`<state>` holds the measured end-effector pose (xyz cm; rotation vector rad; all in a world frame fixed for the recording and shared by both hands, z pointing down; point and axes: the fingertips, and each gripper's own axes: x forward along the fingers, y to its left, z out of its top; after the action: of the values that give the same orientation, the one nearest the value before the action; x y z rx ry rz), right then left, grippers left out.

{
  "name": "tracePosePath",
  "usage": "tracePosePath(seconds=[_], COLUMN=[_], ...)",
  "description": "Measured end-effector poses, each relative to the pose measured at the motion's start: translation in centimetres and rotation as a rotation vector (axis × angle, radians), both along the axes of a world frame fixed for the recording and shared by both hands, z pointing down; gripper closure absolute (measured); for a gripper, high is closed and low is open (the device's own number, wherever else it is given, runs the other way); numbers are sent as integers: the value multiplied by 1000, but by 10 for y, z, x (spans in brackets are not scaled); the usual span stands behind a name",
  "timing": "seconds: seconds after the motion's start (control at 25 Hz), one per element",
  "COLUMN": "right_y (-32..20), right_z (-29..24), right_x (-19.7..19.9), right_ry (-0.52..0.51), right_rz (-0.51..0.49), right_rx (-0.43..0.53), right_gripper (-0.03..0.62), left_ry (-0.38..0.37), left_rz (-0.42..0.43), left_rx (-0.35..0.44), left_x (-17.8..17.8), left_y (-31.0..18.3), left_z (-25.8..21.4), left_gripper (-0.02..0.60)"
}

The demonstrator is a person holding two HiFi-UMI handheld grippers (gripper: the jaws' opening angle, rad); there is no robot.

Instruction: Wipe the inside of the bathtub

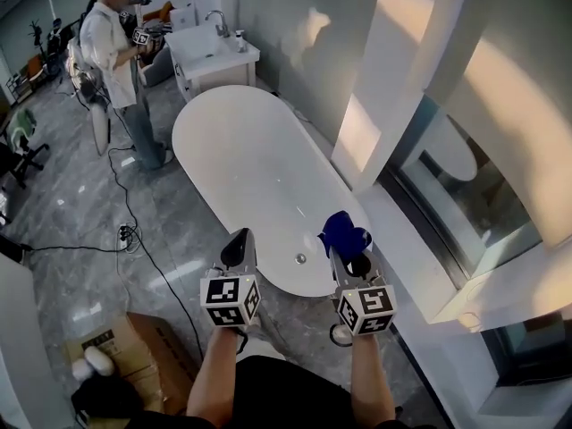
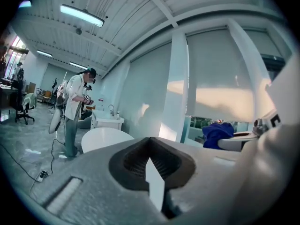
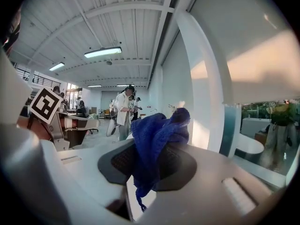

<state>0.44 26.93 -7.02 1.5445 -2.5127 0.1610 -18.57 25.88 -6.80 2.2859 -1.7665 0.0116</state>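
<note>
Approach step: the right gripper (image 1: 348, 256) pinches the blue cloth (image 1: 342, 232) above the near end of the white bathtub (image 1: 234, 155), the left gripper (image 1: 239, 241) has its jaws pressed together on nothing, and the next move likely calls for lowering the cloth onto the tub's inner surface.

Left gripper (image 1: 239, 242) closed, empty; right gripper (image 1: 347, 250) clamped on cloth (image 1: 342, 231)

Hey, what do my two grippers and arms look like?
The left gripper and right gripper have pale grey moulded bodies with dark ribbed pads. Each carries a white cube printed with black square markers. No sleeves cover the forearms; the clothing is dark.
</note>
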Motion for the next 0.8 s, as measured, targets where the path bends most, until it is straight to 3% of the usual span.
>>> tracePosePath(seconds=[0.4, 0.6, 0.8], right_y=[-123, -158, -170], right_z=[23, 34, 60], right_x=[-76, -121, -115], right_ry=[-1, 66, 89], right_rz=[-41, -91, -75], right_rx=[-85, -89, -145], right_gripper=[493, 493, 493], left_ry=[-57, -48, -41], left_rz=[-27, 30, 55], left_rx=[-124, -146, -206], left_x=[-68, -77, -71], left_y=[-104, -136, -157], left_z=[44, 56, 82], left_gripper=[577, 578, 577])
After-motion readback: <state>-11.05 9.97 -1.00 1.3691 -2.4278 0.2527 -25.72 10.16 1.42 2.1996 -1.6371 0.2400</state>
